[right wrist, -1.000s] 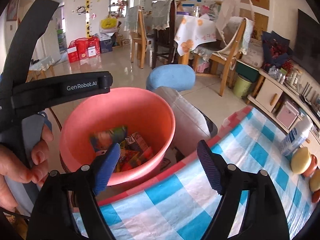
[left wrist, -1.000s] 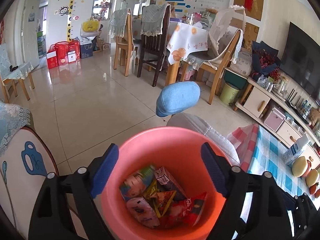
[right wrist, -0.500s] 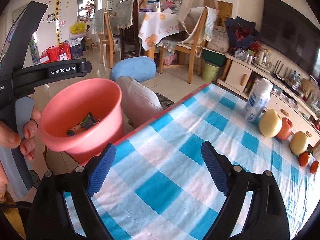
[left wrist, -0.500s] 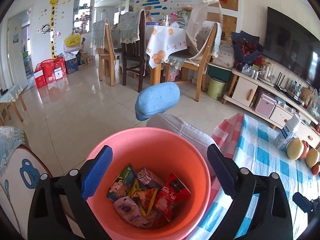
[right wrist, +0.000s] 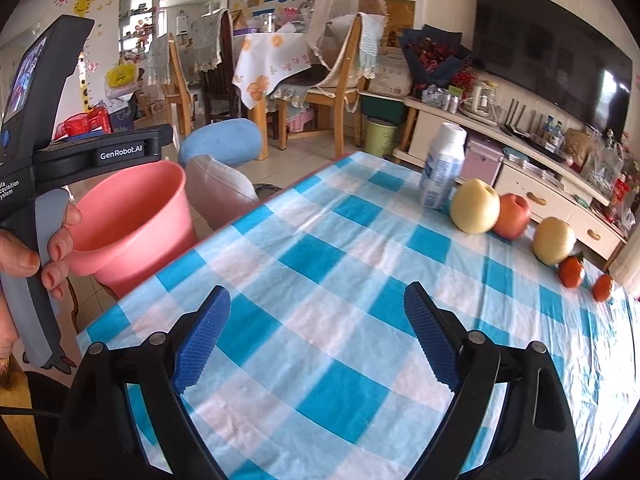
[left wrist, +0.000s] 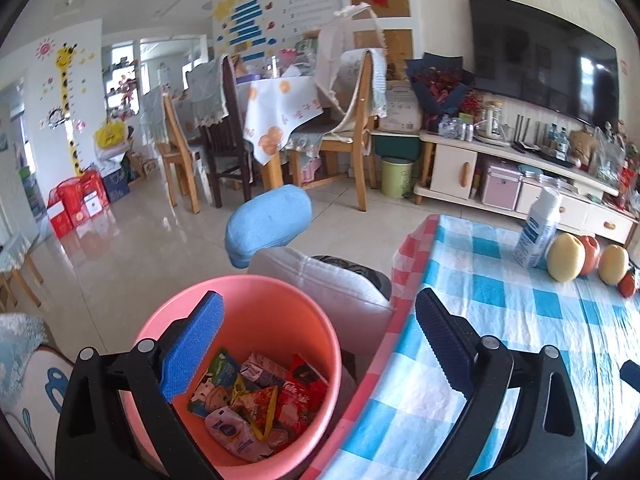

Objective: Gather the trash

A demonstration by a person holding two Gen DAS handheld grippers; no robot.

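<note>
Left gripper (left wrist: 316, 336): jaws spread wide, nothing between the blue pads, held above the gap between a pink plastic bucket (left wrist: 192, 312) and the table edge; the left pad (left wrist: 192, 344) overlaps the bucket's rim in the left wrist view. Bucket contents: a heap of crumpled snack wrappers (left wrist: 256, 396), among them a red packet, a green-and-white packet, a small drink carton and a pale lilac pouch, all lying at the bottom. Bucket position: just beside the near-left edge of a table covered in a blue-and-white checked tablecloth (right wrist: 320, 264) with a red-checked border; whether it touches the cloth cannot be told. Right gripper (right wrist: 316, 328): jaws likewise wide apart and empty, poised over a bare stretch of the tablecloth. In the right wrist view the person's left hand (right wrist: 36, 256) grips the handle of the left device, beside the bucket. Far end of the table: a white plastic bottle with a blue label (right wrist: 442, 168), upright; next to it a yellow apple (right wrist: 475, 206) touching a red apple (right wrist: 512, 216); a second yellow apple (right wrist: 554, 240) slightly apart; two small oranges (right wrist: 572, 272) beyond. Behind the bucket: a grey cushion (left wrist: 320, 280) and a blue cushion (left wrist: 268, 224).
</note>
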